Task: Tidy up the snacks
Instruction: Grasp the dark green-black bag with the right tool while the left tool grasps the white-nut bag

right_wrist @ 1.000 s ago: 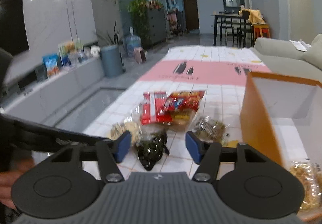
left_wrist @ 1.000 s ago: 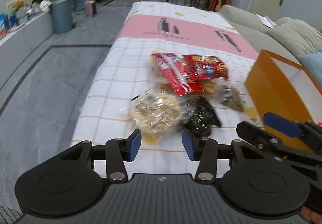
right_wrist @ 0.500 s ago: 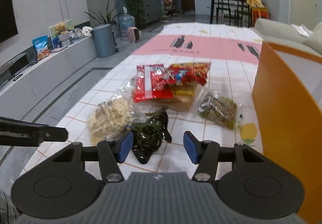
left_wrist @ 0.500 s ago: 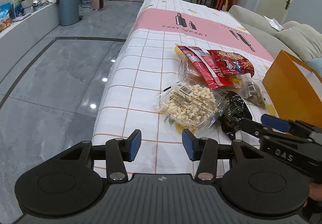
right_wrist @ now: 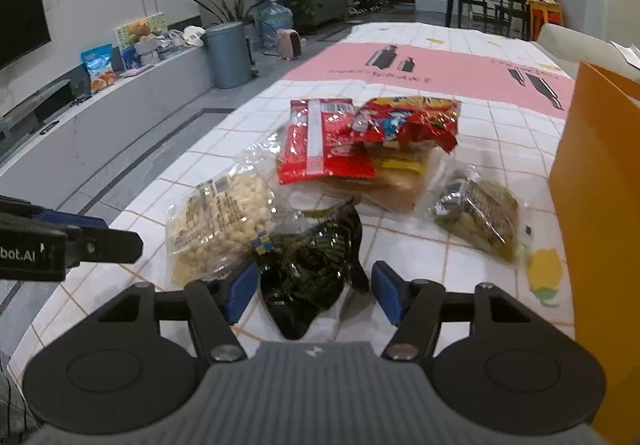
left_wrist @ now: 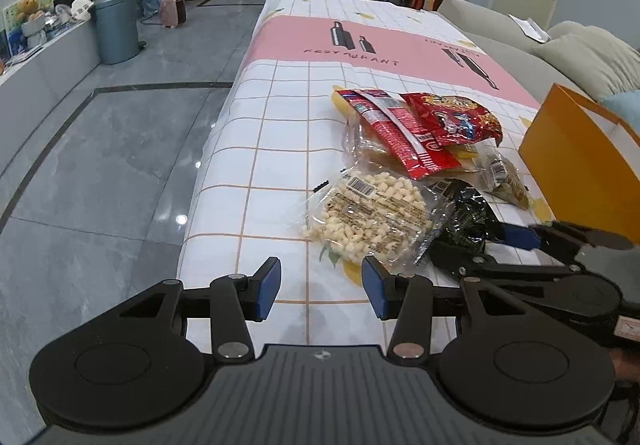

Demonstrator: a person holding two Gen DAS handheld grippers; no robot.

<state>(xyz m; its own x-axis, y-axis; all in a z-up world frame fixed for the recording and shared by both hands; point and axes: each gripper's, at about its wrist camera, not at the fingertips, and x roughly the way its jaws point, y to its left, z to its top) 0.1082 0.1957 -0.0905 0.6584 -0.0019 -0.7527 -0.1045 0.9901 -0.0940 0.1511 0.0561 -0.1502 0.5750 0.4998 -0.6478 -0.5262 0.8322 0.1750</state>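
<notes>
A long table under a white checked tablecloth (left_wrist: 256, 165) with a pink band stands beside a grey sofa (left_wrist: 520, 45), over grey floor tiles. At its right edge an orange box (left_wrist: 576, 153) stands, its inside hidden here. The snacks lie in a heap just left of it: two red packets (right_wrist: 328, 141) on top of a clear bag, a clear bag of pale puffs (left_wrist: 372, 213), a dark packet (right_wrist: 312, 257) and a greenish bag (right_wrist: 480, 217). The right gripper (right_wrist: 312, 295) has just been widening; its jaws straddle the dark packet without pressing. The left gripper (left_wrist: 322, 289) hangs open, empty, near the puffs.
</notes>
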